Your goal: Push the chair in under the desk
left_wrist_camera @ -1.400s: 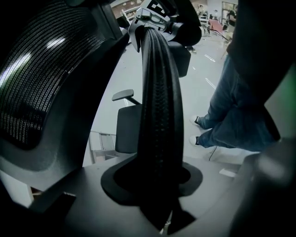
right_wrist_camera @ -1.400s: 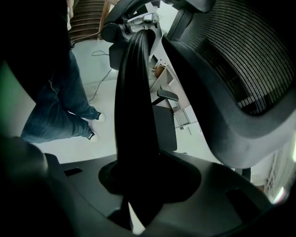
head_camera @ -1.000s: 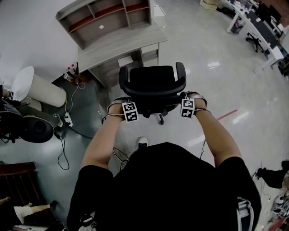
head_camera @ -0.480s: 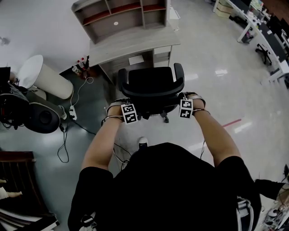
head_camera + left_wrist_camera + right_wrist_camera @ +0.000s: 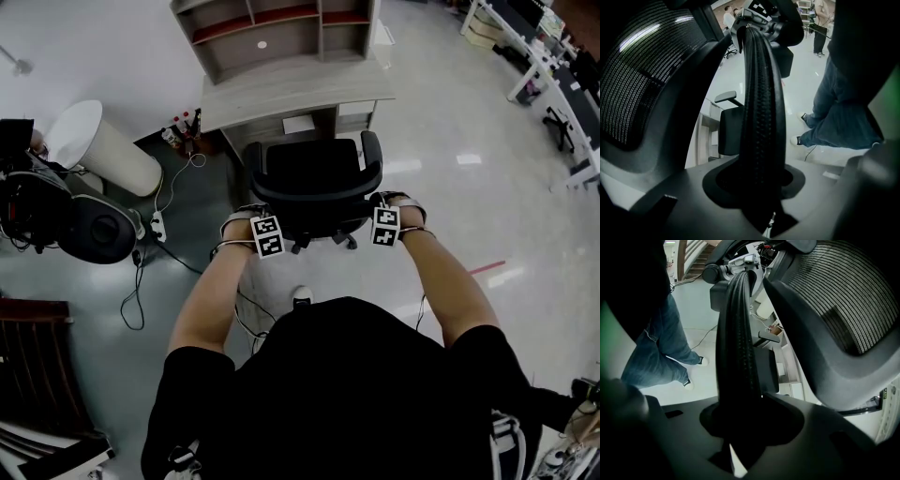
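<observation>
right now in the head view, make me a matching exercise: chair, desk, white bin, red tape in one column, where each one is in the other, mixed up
Things:
1. chair
2. desk
3. white bin
4. red tape

Places:
A. on the floor, right of the person's right arm
B. straight beyond the chair, with shelves on top
C. backrest clamped by the left gripper and the right gripper
D. on the floor, left of the desk

Pairs: 1-C, 2-B, 3-D, 4-A
</observation>
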The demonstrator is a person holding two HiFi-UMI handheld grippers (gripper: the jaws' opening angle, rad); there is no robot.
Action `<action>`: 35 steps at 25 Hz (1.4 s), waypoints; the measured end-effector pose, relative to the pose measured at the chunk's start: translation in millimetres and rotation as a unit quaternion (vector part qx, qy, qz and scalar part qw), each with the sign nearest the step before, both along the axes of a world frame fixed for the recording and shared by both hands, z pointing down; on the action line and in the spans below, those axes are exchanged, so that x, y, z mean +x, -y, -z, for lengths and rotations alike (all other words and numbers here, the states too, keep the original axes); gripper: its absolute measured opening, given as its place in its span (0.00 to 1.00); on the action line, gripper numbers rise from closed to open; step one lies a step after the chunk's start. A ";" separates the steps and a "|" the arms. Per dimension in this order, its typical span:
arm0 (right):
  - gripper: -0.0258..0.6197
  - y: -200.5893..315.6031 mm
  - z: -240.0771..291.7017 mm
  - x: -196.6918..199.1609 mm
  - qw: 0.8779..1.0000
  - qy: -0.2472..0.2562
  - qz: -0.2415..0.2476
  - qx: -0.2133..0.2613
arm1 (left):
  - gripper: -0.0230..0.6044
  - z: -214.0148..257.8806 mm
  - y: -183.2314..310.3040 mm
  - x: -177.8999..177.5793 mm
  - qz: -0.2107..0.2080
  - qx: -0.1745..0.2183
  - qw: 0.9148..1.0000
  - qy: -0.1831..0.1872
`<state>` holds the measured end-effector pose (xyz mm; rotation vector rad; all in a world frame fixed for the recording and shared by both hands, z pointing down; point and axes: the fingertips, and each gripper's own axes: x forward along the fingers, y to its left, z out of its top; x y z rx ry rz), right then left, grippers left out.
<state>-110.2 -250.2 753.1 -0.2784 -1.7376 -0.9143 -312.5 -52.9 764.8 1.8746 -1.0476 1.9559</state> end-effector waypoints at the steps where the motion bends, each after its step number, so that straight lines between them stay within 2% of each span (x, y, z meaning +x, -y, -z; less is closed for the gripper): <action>1: 0.24 -1.4 -0.6 -4.1 1.000 0.001 0.001 0.000 | 0.24 -0.4 -1.6 -3.4 0.001 0.001 1.000 0.001; 17: 0.24 1.8 1.0 -71.1 1.000 0.004 0.016 -0.003 | 0.24 1.4 -2.5 -64.6 0.015 0.006 1.000 0.004; 35: 0.25 16.1 0.7 -128.4 1.000 0.008 0.020 -0.002 | 0.24 1.9 9.6 -118.9 0.022 0.012 1.000 0.006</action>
